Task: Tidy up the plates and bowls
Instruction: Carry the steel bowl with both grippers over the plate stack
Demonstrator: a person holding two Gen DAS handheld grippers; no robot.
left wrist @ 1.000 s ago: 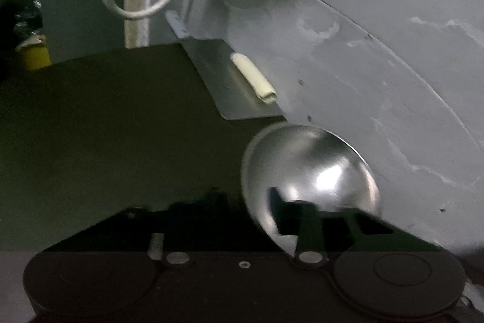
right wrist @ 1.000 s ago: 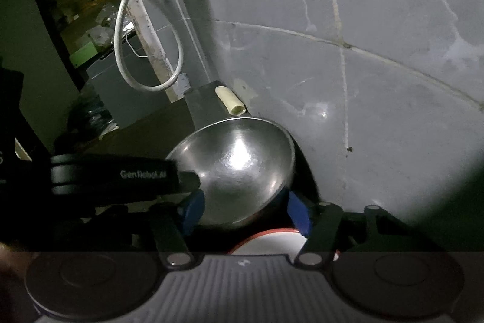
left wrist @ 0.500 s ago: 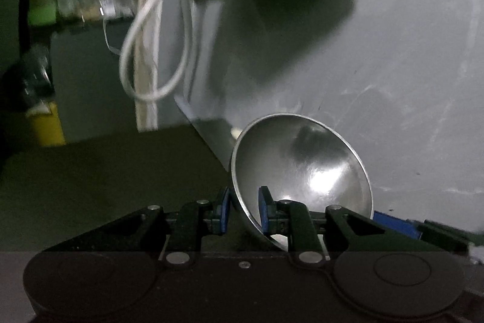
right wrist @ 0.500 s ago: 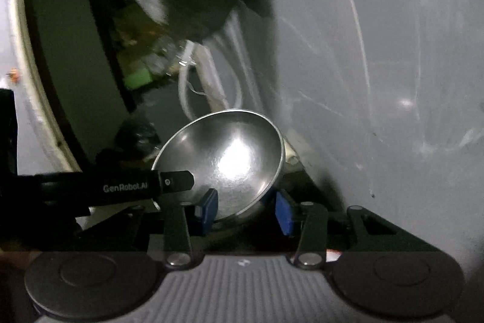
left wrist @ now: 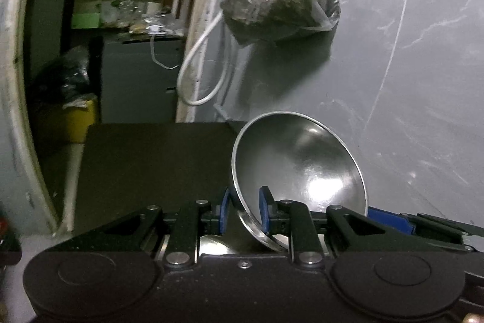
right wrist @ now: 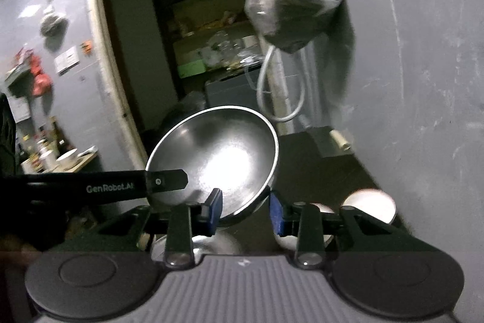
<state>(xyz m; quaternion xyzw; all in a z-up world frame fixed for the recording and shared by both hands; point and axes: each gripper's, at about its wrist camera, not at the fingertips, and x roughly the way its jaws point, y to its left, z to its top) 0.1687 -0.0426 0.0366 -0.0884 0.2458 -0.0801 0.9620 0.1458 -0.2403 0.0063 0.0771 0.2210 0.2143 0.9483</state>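
A shiny steel bowl (left wrist: 302,171) hangs tilted in the air, its hollow facing both cameras. My left gripper (left wrist: 244,211) is shut on its near rim, one blue pad inside and one outside. In the right wrist view the same bowl (right wrist: 224,153) sits just ahead, with the left gripper's black finger (right wrist: 163,181) reaching its left rim. My right gripper (right wrist: 245,211) has the bowl's lower edge between its blue pads; its jaws are closing and a gap still shows. One right finger (left wrist: 390,217) also shows in the left wrist view. White bowls (right wrist: 372,205) stand on the dark counter (right wrist: 326,171).
A grey wall (left wrist: 408,80) runs close on the right. A plastic bag (left wrist: 281,5) and a white cable loop (left wrist: 199,74) hang from it. A doorway with cluttered shelves (right wrist: 205,50) opens ahead. More steelware (right wrist: 211,244) lies below the grippers. A yellow bin (left wrist: 75,123) stands far left.
Both grippers have risen and swung left with the bowl, so the doorway and hanging bag have come into view. The right jaws have narrowed around the bowl's lower edge.
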